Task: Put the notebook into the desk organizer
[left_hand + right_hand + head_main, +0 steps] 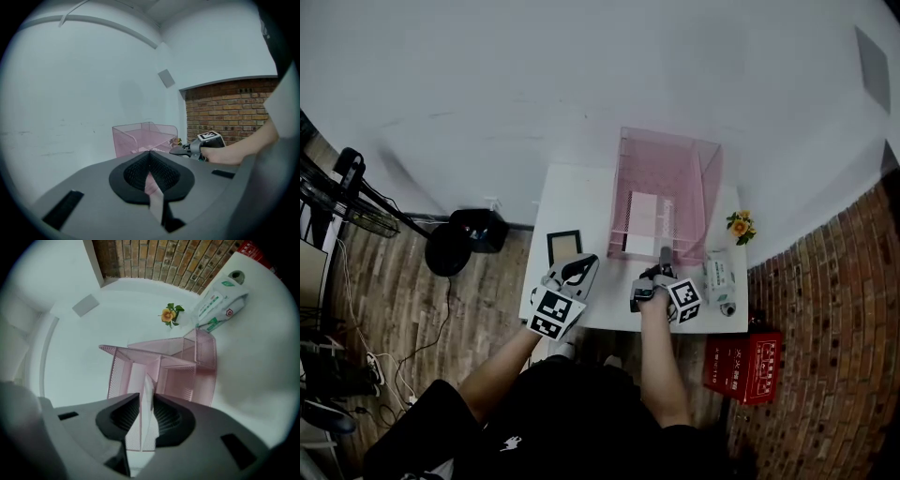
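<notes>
The pink mesh desk organizer [705, 202] stands at the back of the white table [577, 192]. A white notebook [644, 221] rests inside it, against its left part. My right gripper [665, 256] is just in front of the organizer's near wall. Its jaws stand a little apart with nothing pressed between them. In the right gripper view the organizer [190, 363] and the pale notebook [139, 377] show through the gap of the right gripper [146, 401]. My left gripper [585, 266] hovers to the left, with nothing in it. In its own view the left gripper [150, 161] has its tips meeting.
A dark-framed picture [564, 246] lies left of the organizer. A pack of wipes [718, 276] and a small yellow flower [739, 226] sit at the table's right side. A red crate [745, 366] stands on the floor to the right. The brick wall [220, 108] is beyond it.
</notes>
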